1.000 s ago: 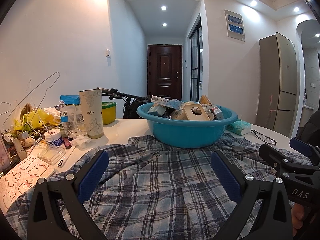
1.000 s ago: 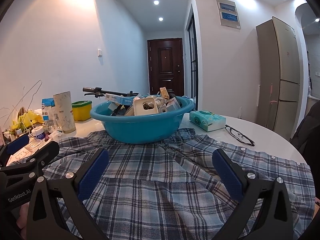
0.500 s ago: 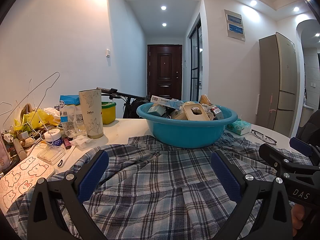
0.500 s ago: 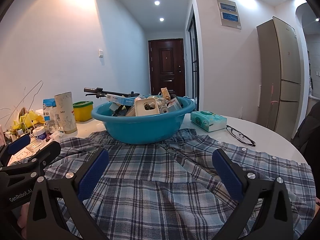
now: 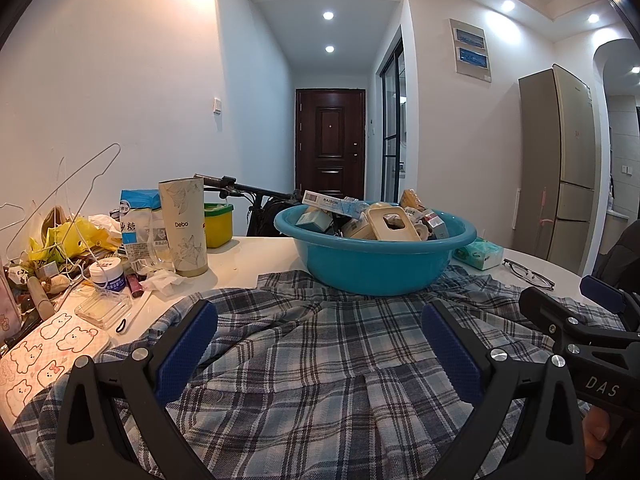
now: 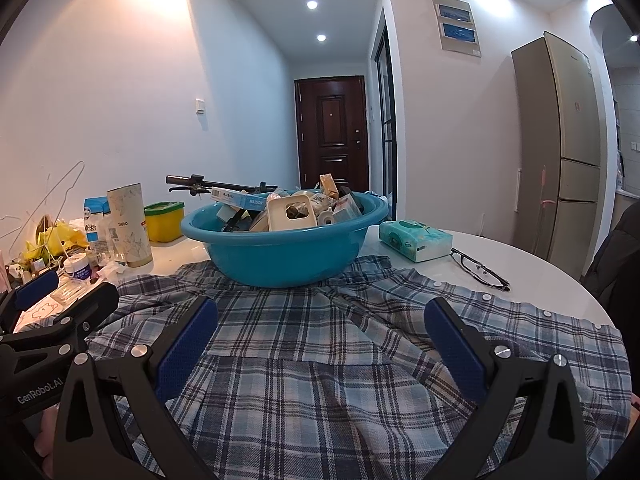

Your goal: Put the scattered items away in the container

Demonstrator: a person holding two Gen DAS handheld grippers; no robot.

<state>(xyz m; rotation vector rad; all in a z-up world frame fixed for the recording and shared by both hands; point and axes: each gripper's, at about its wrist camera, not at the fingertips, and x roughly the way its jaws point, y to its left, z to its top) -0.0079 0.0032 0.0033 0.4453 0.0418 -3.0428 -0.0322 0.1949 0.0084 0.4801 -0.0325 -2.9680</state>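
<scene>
Two views apply. Left wrist view: the left gripper [image 5: 319,354] hovers wide open and empty over a plaid shirt [image 5: 320,360]; clutter lines the table [image 5: 256,256] at left, and the teal basin [image 5: 376,260], heaped with boxes, stands on the shirt's far edge. Right wrist view: the right gripper [image 6: 320,354] is likewise spread and empty; bare tabletop lies right, beyond the glasses [image 6: 480,270] and tissue pack [image 6: 416,240].

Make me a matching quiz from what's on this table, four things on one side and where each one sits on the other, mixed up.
Things:
1. basin
2. glasses
3. yellow tub
4. tissue pack

Places:
A. behind the tall paper cup
B. on the far edge of the plaid shirt
C. right of the tissue pack, on bare table
D. just right of the basin

Pairs: 1-B, 2-C, 3-A, 4-D
</scene>
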